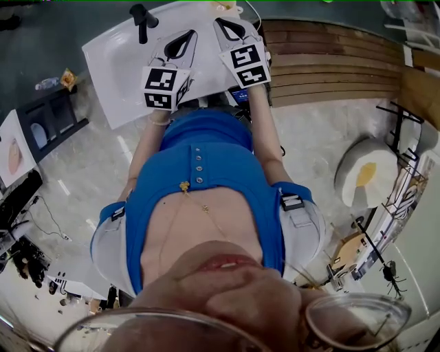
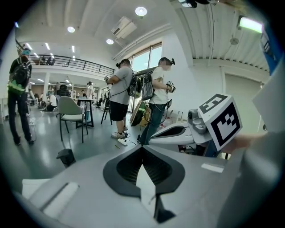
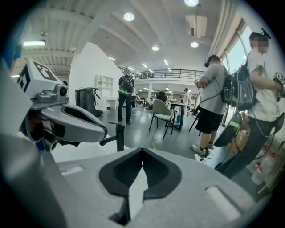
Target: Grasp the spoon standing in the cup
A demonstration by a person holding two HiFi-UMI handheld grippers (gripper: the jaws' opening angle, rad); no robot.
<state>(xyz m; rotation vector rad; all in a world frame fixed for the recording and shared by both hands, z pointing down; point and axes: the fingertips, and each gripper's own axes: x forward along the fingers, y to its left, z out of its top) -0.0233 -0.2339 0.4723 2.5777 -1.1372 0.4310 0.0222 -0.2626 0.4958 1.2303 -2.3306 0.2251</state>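
No cup and no spoon appear in any view. In the head view my left gripper (image 1: 180, 45) and right gripper (image 1: 231, 29) are held side by side in front of the person's blue shirt, over a white basin (image 1: 117, 62) with a black tap (image 1: 143, 20). Both point away from the body and out into the room. In the left gripper view the left gripper (image 2: 142, 149) has its black pads meeting at the tips, with nothing between them. The right gripper (image 3: 142, 150) looks the same in its own view, tips together and empty.
Several people wearing gear stand on the grey floor ahead (image 2: 120, 98) (image 3: 213, 102). A chair (image 2: 71, 113) and a high table (image 3: 178, 111) stand further back. Wooden slats (image 1: 330, 62) lie to the right of the basin. A round white object (image 1: 368, 172) sits on the floor at right.
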